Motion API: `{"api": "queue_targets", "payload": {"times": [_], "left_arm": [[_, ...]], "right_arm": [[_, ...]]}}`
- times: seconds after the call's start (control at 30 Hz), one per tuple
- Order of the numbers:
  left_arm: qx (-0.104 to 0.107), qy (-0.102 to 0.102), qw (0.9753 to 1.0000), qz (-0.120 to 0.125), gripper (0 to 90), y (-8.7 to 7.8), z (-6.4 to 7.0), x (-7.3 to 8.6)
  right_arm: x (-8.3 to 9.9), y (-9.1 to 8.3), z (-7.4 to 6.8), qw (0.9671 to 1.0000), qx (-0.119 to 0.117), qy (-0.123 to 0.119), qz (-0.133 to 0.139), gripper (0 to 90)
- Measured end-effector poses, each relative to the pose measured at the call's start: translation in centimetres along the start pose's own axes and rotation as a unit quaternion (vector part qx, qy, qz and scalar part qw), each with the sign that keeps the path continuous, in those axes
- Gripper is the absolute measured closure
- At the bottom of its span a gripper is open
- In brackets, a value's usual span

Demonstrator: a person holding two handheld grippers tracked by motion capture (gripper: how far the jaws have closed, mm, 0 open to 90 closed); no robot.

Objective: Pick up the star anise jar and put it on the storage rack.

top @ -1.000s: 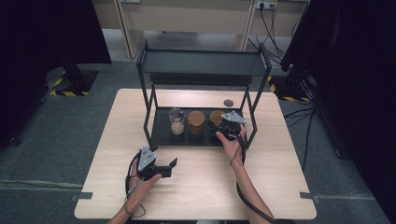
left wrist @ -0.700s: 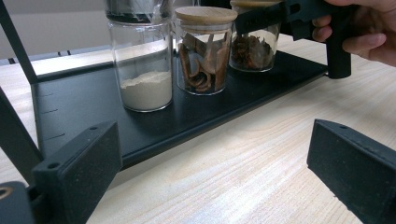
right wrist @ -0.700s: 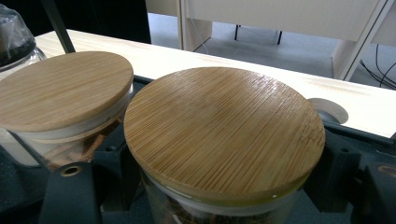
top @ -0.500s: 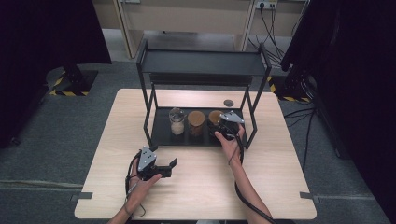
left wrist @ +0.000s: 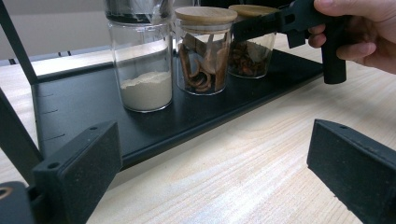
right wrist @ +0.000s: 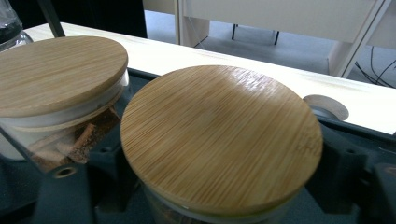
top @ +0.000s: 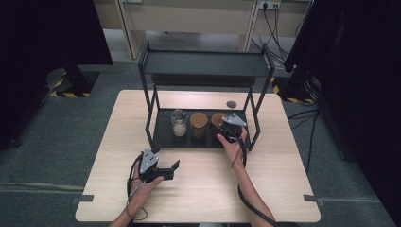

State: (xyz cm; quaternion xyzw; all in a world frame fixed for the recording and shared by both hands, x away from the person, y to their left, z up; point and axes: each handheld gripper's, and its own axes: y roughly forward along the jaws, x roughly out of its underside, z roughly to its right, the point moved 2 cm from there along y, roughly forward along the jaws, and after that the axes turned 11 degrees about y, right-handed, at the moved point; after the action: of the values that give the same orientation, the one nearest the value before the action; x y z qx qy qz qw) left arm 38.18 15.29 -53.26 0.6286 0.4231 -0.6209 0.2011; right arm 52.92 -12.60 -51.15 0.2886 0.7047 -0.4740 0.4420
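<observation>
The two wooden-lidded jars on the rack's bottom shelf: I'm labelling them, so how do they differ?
The middle jar holds long curled bark-like strips and stands free; the right-hand jar holds smaller reddish-brown pieces, with the right gripper at it. Both are clear glass with round bamboo lids.

My left tongs (top: 166, 169) sit low over the near part of the tabletop (top: 283, 165), jaws spread wide apart, pointing to the right and slightly forward, my left hand (top: 142, 182) wrapped around the grip from behind. My right forearm (top: 246, 189) stretches forward, and my right hand (top: 232, 144) holds the right tongs (top: 230, 126) out ahead, wrist straight. How far their jaws stand apart I can't tell.
</observation>
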Motion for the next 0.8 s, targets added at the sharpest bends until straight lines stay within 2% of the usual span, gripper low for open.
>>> {"api": "queue_targets", "payload": {"times": [0.13,0.37,0.8], "left_arm": [[0.000,0.000,1.0000,0.000,2.6,0.0,0.0,0.0],[0.000,-0.001,1.0000,-0.001,2.6,0.0,0.0,0.0],[0.000,0.000,1.0000,0.000,2.6,0.0,0.0,0.0]], "right_arm": [[0.1,0.0,0.1,0.9999,0.001,-0.001,-0.012,13.6],[0.0,-0.3,0.3,0.9999,0.003,0.008,-0.015,4.9],[-0.4,-1.5,0.2,0.9997,-0.010,0.016,-0.013,3.5]]}}
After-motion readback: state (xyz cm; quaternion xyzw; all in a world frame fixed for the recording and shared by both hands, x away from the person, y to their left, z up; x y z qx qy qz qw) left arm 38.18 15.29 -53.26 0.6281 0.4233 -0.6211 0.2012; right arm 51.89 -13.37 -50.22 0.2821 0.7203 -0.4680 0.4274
